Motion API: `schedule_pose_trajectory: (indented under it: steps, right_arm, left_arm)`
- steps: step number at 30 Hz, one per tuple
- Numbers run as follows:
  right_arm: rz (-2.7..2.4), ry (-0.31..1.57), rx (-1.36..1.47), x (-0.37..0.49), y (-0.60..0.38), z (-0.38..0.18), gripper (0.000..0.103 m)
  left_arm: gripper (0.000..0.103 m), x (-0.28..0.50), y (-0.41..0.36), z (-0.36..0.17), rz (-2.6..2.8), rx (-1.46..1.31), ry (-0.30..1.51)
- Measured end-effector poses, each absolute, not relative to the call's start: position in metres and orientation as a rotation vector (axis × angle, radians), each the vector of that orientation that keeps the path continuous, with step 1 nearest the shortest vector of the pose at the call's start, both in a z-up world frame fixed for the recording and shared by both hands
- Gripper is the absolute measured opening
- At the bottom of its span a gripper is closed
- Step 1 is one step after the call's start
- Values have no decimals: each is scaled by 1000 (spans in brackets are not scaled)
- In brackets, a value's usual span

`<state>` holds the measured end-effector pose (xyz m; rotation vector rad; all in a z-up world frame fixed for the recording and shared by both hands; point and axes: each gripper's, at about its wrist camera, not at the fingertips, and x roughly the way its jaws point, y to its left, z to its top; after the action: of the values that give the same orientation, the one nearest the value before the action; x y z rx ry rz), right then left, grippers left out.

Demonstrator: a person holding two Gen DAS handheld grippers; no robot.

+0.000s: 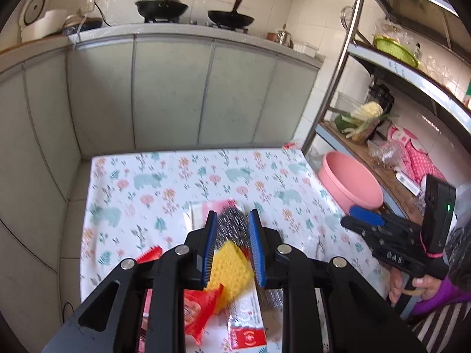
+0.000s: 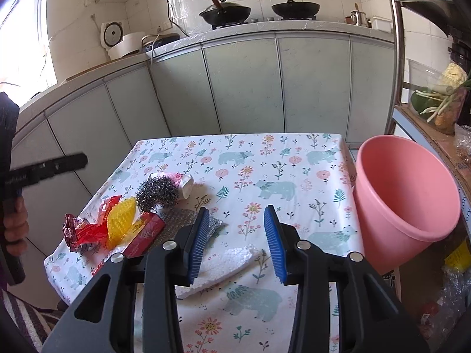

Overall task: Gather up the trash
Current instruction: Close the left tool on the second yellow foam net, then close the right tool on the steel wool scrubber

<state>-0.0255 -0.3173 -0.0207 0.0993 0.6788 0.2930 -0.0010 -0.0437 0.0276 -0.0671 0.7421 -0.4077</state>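
Note:
Trash lies on the floral tablecloth point(image 2: 250, 158): a steel wool ball point(image 2: 157, 193), a yellow bumpy piece point(image 2: 121, 220), red wrappers point(image 2: 88, 229), a red box point(image 2: 145, 234), a pink-and-white cup point(image 2: 184, 184) and white foam point(image 2: 226, 264). My left gripper point(image 1: 232, 220) is open above the pile, its jaws either side of the steel wool point(image 1: 231, 223) and the yellow piece point(image 1: 229, 267). My right gripper point(image 2: 237, 214) is open and empty over the cloth, above the foam. A pink basin point(image 2: 406, 200) stands right of the table.
Grey-green kitchen cabinets point(image 2: 244, 88) stand behind the table, with two woks on the stove point(image 2: 226, 11). A metal shelf rack point(image 1: 412, 67) with vegetables and bags stands to the right. The pink basin also shows in the left wrist view point(image 1: 350, 182).

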Motion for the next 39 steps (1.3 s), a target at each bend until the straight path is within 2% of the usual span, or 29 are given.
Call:
schedule_pose_trajectory:
  steps: [15,21,25,39]
  right_arm:
    - [423,747,73,-8,-282,-28,40]
    - [507,773,76,11,-258,-27,40]
    - [550,803,93,27,-242,-28,40]
    - [593,902,89,57,-200,-48,40]
  left_arm:
    - [21,-7,-77,-35,-406,119,856]
    - [21,-11,-69,-33,-403,104,803]
    - [8,-14,-62,-31,-416,65,781]
    - [8,-22,-39,-16,-440,-77,694]
